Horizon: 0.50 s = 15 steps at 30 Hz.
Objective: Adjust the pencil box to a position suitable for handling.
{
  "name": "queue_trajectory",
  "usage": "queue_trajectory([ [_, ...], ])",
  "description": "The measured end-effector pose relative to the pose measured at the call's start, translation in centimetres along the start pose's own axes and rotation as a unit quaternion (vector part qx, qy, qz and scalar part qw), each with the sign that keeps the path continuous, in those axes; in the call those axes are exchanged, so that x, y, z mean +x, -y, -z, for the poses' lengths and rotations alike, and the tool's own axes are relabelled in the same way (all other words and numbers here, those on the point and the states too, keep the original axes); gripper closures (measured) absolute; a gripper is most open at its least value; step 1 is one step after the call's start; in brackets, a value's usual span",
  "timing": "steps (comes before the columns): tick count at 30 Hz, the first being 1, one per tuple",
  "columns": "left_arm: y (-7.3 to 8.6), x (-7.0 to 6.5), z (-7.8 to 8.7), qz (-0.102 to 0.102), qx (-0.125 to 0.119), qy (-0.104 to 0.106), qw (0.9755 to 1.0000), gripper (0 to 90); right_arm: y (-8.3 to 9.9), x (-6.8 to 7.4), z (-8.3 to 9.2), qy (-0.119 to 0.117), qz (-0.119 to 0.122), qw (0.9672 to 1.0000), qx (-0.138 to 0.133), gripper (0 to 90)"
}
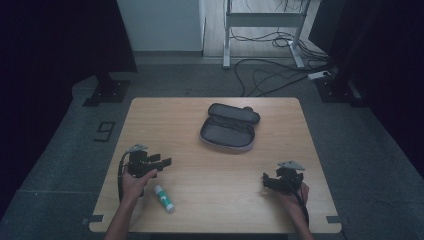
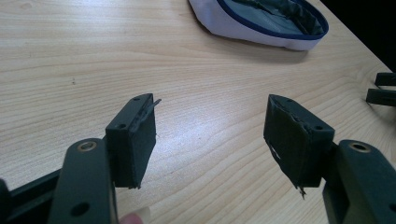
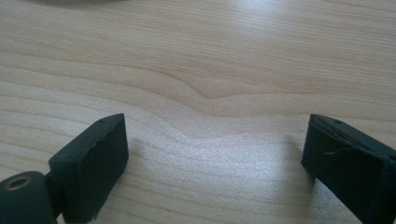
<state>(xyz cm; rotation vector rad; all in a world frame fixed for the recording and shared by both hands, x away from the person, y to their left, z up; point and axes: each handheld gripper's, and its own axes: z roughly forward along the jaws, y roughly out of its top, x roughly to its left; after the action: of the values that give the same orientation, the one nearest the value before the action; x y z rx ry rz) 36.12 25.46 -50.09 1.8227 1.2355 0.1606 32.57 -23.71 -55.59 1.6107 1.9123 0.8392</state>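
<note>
The glue stick (image 1: 164,197) lies flat near the worktop's (image 1: 215,165) left front edge, just right of the left gripper (image 1: 162,161). Both that and the right gripper (image 1: 266,180) stand apart, empty. It looks light, rigid and smooth, liable to roll; grasp across its middle.

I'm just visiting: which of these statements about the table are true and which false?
1. The pencil case lies unzipped and open. True.
2. The glue stick is inside the case. False: it lies on the table beside the left gripper.
3. The left gripper's fingers stand apart with nothing between them. True.
4. The right gripper holds the glue stick. False: its fingers are open over bare wood.
5. The case lies at the table's near edge. False: it lies toward the far side.
</note>
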Motion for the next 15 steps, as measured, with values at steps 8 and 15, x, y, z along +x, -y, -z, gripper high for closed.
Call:
queue_trajectory([
  [8,0.01,-0.33,-0.15,-0.005,0.003,0.001,1.0,34.5,0.11,-0.23,0.17,-0.002,0.003,1.0,-0.003,10.6],
  [15,0.04,-0.38,-0.35,-0.004,0.007,0.003,1.0,34.3,0.15,-0.19,0.24,-0.003,0.005,1.0,-0.006,12.6],
])
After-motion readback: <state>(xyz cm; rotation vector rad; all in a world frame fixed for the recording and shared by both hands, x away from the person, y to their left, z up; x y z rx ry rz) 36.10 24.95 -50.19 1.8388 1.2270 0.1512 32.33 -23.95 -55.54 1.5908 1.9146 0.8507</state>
